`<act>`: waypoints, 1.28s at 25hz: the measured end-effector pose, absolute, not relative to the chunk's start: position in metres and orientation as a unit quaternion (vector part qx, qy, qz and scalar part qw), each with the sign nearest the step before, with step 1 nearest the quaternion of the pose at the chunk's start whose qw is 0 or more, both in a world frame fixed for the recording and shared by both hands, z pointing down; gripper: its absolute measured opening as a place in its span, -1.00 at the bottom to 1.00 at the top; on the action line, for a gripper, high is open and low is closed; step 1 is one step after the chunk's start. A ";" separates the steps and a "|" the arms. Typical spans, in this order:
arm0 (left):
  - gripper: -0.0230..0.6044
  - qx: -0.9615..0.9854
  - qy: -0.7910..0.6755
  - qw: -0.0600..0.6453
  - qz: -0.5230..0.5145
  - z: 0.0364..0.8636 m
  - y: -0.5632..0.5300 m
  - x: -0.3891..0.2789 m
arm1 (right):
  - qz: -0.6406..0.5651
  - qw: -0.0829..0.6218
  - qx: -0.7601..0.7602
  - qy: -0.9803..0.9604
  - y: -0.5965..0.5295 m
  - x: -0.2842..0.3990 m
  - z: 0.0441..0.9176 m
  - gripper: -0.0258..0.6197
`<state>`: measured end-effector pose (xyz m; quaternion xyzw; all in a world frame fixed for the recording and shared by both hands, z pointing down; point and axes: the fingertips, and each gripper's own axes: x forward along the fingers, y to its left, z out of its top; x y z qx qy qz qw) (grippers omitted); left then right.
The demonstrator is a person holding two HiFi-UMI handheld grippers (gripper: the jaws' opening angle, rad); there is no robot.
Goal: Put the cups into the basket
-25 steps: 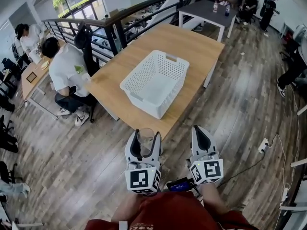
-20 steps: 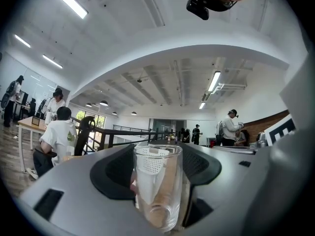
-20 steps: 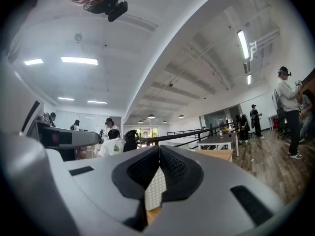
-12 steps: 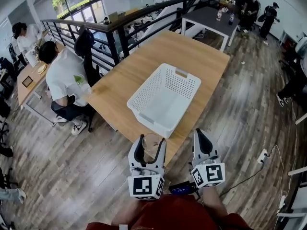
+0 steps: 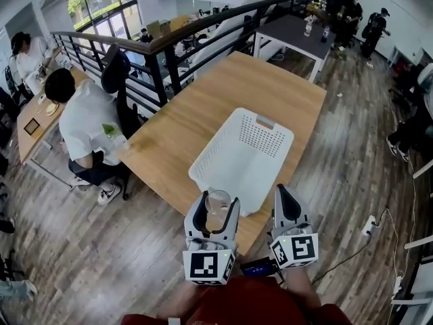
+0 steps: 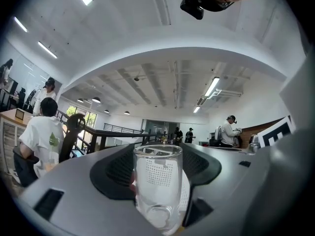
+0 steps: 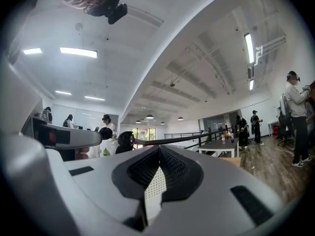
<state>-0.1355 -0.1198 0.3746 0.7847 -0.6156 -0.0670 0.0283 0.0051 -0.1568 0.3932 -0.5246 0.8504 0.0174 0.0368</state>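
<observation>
Left tongs point(image 5: 216, 201) grip an upright glass cup point(image 6: 157, 186). Right tongs point(image 5: 285, 193) are closed, empty, near the basket point(image 5: 238, 164).

- You are holding the left gripper point(image 5: 216, 203) low, at the near edge of the long light-wood table point(image 5: 223, 90). Its jaws are clamping a clear glass cup point(image 5: 218, 212), which is standing upright.
- The right gripper point(image 5: 284, 193) is hovering just beside it, jaws meeting at a point.
- Both are sitting just short of the white perforated plastic basket point(image 5: 265, 135), which is lying skewed near the table's closest corner.
- A black metal railing point(image 5: 162, 46) is running along the table's far-left side.
- A person in a white shirt point(image 5: 84, 124) is sitting well left.
</observation>
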 end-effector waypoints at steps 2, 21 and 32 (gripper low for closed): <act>0.00 0.789 -0.610 0.028 -0.069 0.370 -0.130 -0.140 | 0.019 0.037 -0.528 0.848 -0.166 0.000 0.390 -0.89; 0.00 0.796 -0.602 0.029 -0.056 0.366 -0.205 -0.130 | -0.004 0.055 -0.537 0.842 -0.228 0.021 0.389 -0.89; 0.00 0.792 -0.609 0.026 -0.031 0.377 -0.249 -0.107 | -0.012 0.060 -0.523 0.850 -0.265 0.039 0.400 -0.89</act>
